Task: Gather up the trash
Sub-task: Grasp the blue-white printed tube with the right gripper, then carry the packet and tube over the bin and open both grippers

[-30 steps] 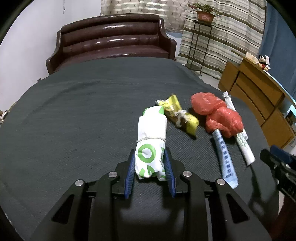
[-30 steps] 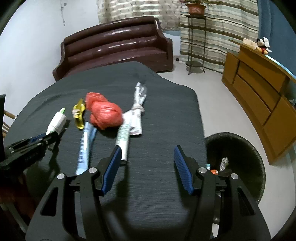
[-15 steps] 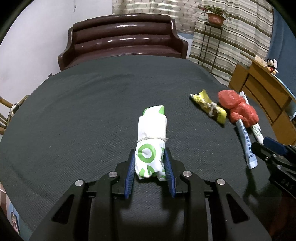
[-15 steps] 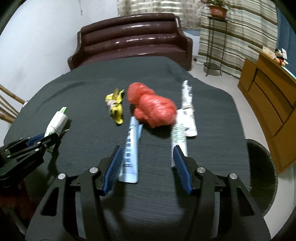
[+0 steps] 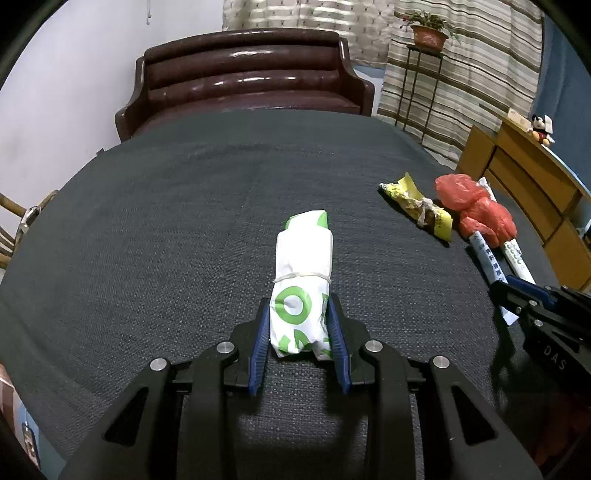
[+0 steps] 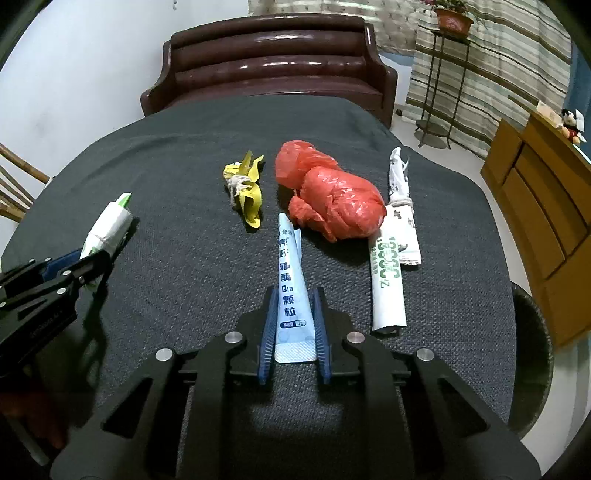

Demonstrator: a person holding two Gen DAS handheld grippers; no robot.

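While the left gripper (image 5: 298, 325) clamped the white-and-green wrapper roll (image 5: 302, 280), the right gripper (image 6: 294, 325) pinched the blue sachet (image 6: 291, 291). Just beyond the sachet lay the red bag (image 6: 332, 195), the yellow wrapper (image 6: 245, 192) left of that bag, all on the dark table (image 6: 177, 177).

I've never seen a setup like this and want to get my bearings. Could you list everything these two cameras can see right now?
White-green wrapper roll: 1, white with green print, string-tied, in left gripper.
Blue sachet: 1, pale blue, in right gripper.
Yellow wrapper: 1, yellow, string-tied, mid-table.
Red plastic bag: 1, red, crumpled, beside yellow wrapper.
White paper roll: 1, white, green print, right of sachet.
Printed wrapper: 1, white, tied, behind paper roll.
Table: 1, dark grey cloth.
Sofa: 1, brown, behind table.
Potted plant: 1, on stand.
Cabinet: 1, wooden, right.
Plush toy: 1, on cabinet.
Bin: 1, dark, right of table.
Left gripper: shut.
Right gripper: shut.
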